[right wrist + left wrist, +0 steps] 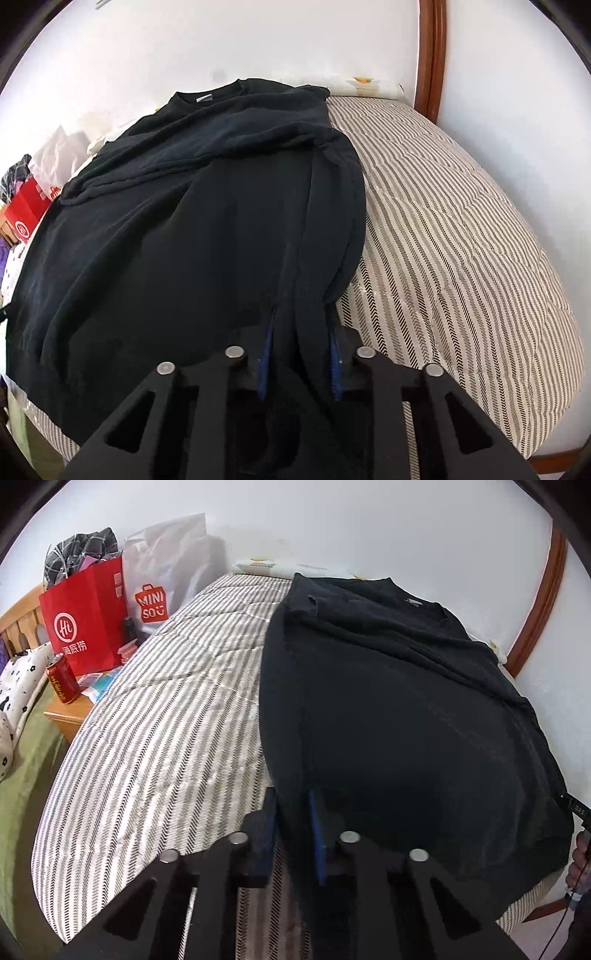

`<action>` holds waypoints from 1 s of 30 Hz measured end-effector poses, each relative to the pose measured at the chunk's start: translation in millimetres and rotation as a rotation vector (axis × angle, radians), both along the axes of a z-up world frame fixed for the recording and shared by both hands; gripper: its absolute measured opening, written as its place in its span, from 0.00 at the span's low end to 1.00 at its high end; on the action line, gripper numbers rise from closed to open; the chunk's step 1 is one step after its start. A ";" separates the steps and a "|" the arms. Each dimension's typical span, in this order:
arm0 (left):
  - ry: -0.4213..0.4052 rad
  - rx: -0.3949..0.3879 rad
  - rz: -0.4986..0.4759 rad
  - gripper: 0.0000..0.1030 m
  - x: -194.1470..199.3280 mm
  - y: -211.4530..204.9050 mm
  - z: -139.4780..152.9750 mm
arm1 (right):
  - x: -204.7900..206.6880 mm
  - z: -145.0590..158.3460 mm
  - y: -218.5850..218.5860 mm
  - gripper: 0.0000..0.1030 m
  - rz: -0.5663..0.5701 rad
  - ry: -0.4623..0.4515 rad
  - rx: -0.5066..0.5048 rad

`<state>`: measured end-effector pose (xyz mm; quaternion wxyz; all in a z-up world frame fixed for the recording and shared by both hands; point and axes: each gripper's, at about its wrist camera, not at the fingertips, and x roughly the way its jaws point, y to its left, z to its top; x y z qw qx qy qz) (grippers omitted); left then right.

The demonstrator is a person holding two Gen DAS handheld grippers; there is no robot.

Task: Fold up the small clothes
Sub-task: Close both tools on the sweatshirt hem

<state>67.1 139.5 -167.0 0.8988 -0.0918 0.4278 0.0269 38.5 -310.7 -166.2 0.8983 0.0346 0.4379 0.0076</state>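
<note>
A black sweatshirt (399, 709) lies on a striped mattress (166, 720), collar at the far end, both sleeves folded across the chest. My left gripper (293, 805) is shut on its near left hem corner, cloth running between the blue pads. In the right wrist view the same sweatshirt (192, 221) fills the left and centre. My right gripper (301, 328) is shut on the near right hem edge, a fold of cloth between the pads. The right gripper's tip also shows in the left wrist view (576, 808).
A wooden nightstand (70, 716) left of the mattress holds a red paper bag (86, 616), a white Miniso bag (162, 576) and a red can (62, 679). A white wall runs behind. A wooden bed frame (428, 55) curves at the right. The mattress (461, 221) lies bare right of the garment.
</note>
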 end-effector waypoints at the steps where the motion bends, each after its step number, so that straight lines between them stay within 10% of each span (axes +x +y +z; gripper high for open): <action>1: -0.002 0.007 -0.001 0.11 -0.3 -1.5 0.4 | -0.6 0.0 -0.4 0.19 -0.003 -0.001 0.007; 23: -0.013 -0.041 0.000 0.05 -19.2 7.0 3.9 | -13.4 8.0 -0.7 0.11 0.000 -0.042 0.031; 30: -0.017 -0.137 -0.012 0.17 -20.6 18.6 -4.1 | -18.4 4.0 -8.7 0.28 -0.022 -0.015 0.059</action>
